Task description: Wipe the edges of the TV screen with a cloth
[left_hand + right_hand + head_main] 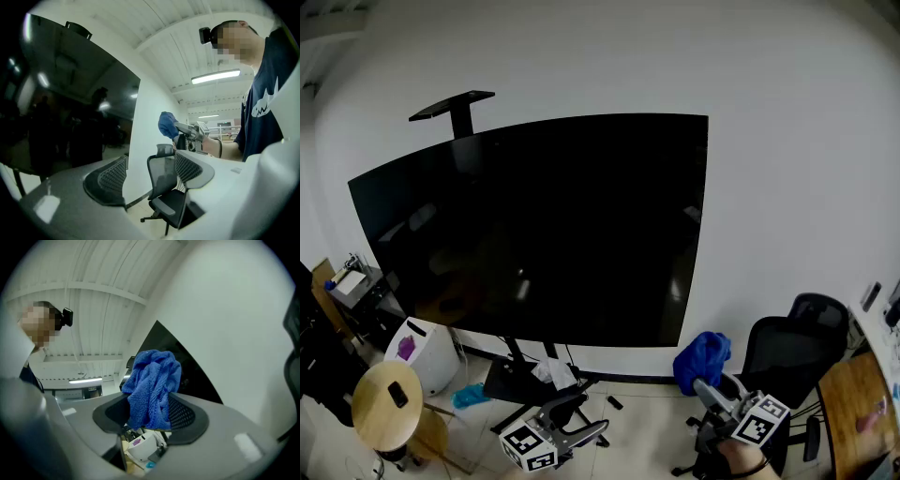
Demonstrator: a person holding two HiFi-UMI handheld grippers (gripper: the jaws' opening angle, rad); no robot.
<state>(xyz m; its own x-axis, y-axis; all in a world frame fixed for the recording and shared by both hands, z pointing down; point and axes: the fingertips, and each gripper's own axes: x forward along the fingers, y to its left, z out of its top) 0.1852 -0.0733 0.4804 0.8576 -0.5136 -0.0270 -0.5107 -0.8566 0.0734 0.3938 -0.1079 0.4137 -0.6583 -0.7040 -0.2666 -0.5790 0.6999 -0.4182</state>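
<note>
A plain white wall [787, 141] backs the room, and a large dark TV screen [534, 225] stands in front of it on a floor stand, with a small black bar [452, 105] perched above its top edge. On the floor below the TV's lower left corner are a white bin [427, 352] and a round wooden table [386, 403]. A black mesh office chair [787, 356] sits to the right of the lower right corner. The right gripper [705, 386] is raised slightly towards the wall, its jaws closed part-way on a bunched blue cloth [701, 359]. In the right gripper view the cloth [152, 385] is pinched between the two pads and billows up above them. It sits just beside the TV's lower right corner, and in the left gripper view a strip of white wall shows between the cloth [167, 124] and the screen's right edge, so it is not on the screen. The left gripper [592, 414] is held low under the bottom edge, level, with its jaws wide apart. In its own view nothing sits between the pads [105, 180]; only the distant chair shows through the gap.
</note>
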